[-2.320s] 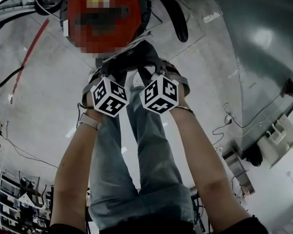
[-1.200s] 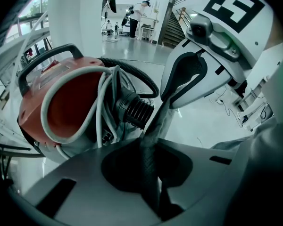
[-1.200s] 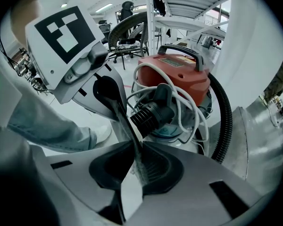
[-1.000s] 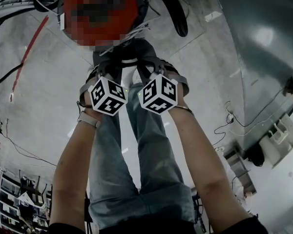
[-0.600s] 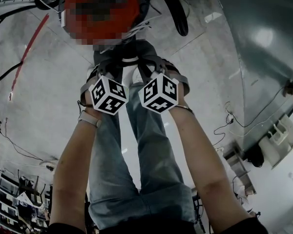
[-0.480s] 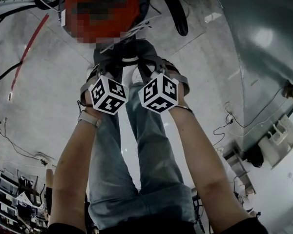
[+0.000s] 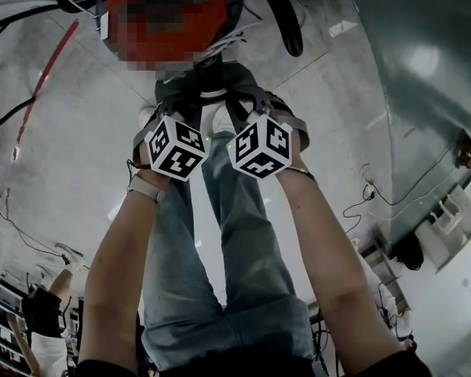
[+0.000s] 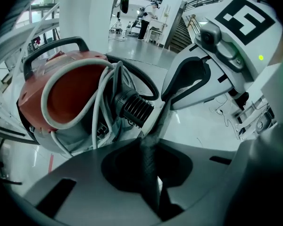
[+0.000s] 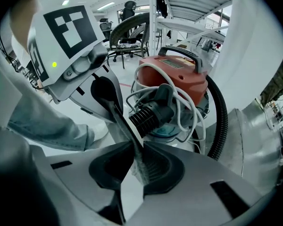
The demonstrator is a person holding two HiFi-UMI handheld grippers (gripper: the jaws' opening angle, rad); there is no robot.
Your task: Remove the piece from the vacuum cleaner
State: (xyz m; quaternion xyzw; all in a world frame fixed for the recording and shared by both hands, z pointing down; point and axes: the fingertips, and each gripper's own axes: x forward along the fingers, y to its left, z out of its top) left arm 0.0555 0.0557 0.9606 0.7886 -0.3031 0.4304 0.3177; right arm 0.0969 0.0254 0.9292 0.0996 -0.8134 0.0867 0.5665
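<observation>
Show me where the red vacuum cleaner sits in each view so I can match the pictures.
Head view: the red vacuum cleaner is at the top edge, left of centre, partly under a mosaic patch.
Left gripper view: red vacuum cleaner at left of centre, beyond the jaws.
Right gripper view: red vacuum cleaner just right of centre, upper half.
Shared landmark: the black hose curving off its body.

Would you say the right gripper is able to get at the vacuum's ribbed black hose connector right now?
Probably not freely: the right gripper is shut on a thin strip that the left gripper also holds. The hose connector lies just beyond, unobstructed.
</observation>
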